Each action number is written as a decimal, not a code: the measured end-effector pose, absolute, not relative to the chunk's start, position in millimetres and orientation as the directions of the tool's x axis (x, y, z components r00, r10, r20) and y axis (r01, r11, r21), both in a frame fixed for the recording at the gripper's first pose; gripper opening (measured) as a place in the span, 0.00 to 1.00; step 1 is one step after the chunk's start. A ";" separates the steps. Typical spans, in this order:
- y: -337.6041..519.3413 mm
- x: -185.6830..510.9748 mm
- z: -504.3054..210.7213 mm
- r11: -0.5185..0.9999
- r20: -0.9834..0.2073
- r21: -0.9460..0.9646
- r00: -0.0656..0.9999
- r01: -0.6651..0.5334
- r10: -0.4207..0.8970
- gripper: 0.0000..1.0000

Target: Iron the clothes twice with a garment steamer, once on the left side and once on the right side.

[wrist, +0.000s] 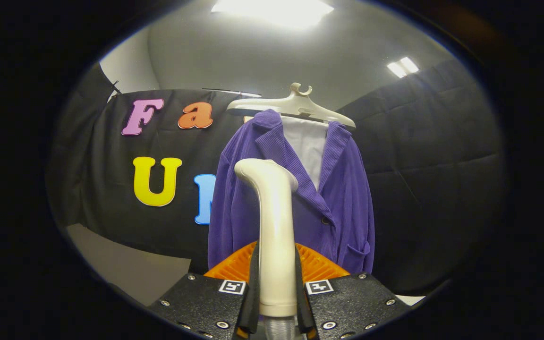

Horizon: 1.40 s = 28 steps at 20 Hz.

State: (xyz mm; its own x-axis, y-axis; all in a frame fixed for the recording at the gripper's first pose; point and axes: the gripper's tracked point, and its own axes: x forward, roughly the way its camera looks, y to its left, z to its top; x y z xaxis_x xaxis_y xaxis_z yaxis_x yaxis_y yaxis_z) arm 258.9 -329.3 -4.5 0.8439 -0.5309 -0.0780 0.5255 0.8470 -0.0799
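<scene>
A purple corduroy jacket (pixel 343 189) hangs on a cream hanger (pixel 295 106) with a white board (pixel 307 144) behind its open collar. My gripper (pixel 276 283) is shut on the handle of a cream garment steamer (pixel 274 222), both fingers pressing its sides. The steamer stands upright between the fingers, and its curved head sits in front of the jacket's left front panel, just below the left lapel. How close the head is to the cloth I cannot tell.
An orange ribbed object (pixel 317 264) lies just beyond the fingers, below the jacket's hem. Black padded cloth walls (pixel 432 156) stand behind and to the right. A patch of light floor (pixel 130 267) shows low on the left.
</scene>
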 end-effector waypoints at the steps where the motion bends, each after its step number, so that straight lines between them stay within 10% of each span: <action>1: -328.0 255.4 -11.9 0.848 -0.089 -0.076 0.843 0.525 -0.530 0.32; 28: -317.5 168.2 -211.2 0.850 -0.431 -0.092 0.748 0.519 -0.504 0.32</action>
